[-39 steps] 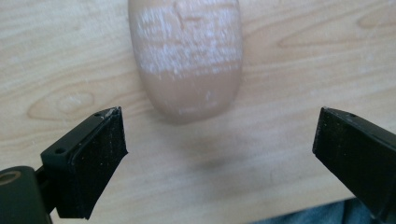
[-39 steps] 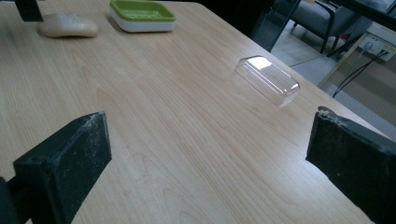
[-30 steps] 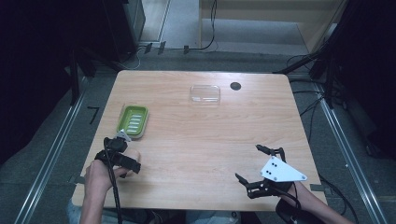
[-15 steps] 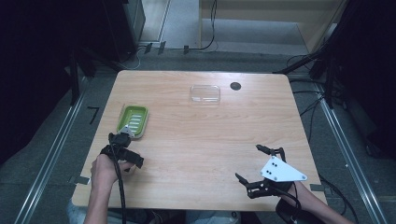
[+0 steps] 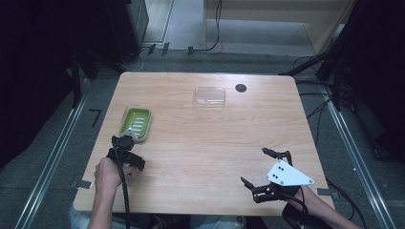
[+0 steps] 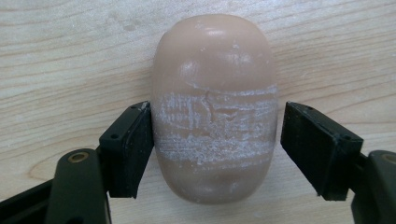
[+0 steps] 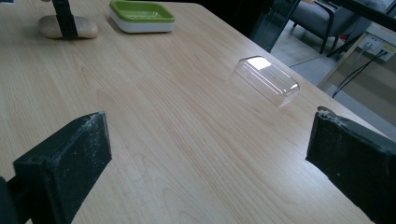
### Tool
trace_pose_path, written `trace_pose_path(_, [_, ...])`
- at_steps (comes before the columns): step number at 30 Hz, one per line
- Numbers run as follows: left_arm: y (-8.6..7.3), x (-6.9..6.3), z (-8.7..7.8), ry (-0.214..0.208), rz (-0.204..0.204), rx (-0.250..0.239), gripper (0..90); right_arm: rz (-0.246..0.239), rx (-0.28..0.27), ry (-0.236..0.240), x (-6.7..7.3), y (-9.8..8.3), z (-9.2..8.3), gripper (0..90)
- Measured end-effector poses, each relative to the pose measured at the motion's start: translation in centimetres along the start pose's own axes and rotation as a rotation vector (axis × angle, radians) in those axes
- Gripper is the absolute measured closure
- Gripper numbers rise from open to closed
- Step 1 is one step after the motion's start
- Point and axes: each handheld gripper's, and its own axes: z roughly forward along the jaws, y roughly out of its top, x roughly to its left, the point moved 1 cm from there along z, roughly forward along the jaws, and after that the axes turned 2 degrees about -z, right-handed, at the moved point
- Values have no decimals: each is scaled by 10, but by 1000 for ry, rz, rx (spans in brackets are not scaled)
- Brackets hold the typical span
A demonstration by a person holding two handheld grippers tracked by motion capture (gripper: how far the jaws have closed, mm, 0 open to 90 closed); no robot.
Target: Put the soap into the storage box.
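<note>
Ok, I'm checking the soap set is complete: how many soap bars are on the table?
1. The soap bar lies on the table just near of the green soap dish, between the jaws of the left gripper, whose right pad stands clear of it.

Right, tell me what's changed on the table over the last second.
The left gripper has slid back from the green soap dish toward the person and now straddles the soap bar lying on the table: one jaw touches it, the other stands just clear, so it is not yet clamped. The right gripper, the clear lid and the dish stayed put.
</note>
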Motion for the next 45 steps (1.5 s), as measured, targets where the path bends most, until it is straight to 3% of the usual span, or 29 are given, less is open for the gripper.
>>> trace_pose_path(5, [0, 0, 3, 23, 0, 7, 321, 0, 0, 0, 0, 0, 0, 0])
trace_pose_path(14, [-1, -2, 6, 38, 2, 6, 326, 0, -1, 0, 0, 0, 0, 0])
trace_pose_path(28, [-3, 1, 5, 15, 10, -5, 333, 2, -4, -1, 0, 0, 0, 0])
trace_pose_path(45, [-5, 5, -13, 18, 38, -27, 333, 0, -3, -1, 0, 0, 0, 0])
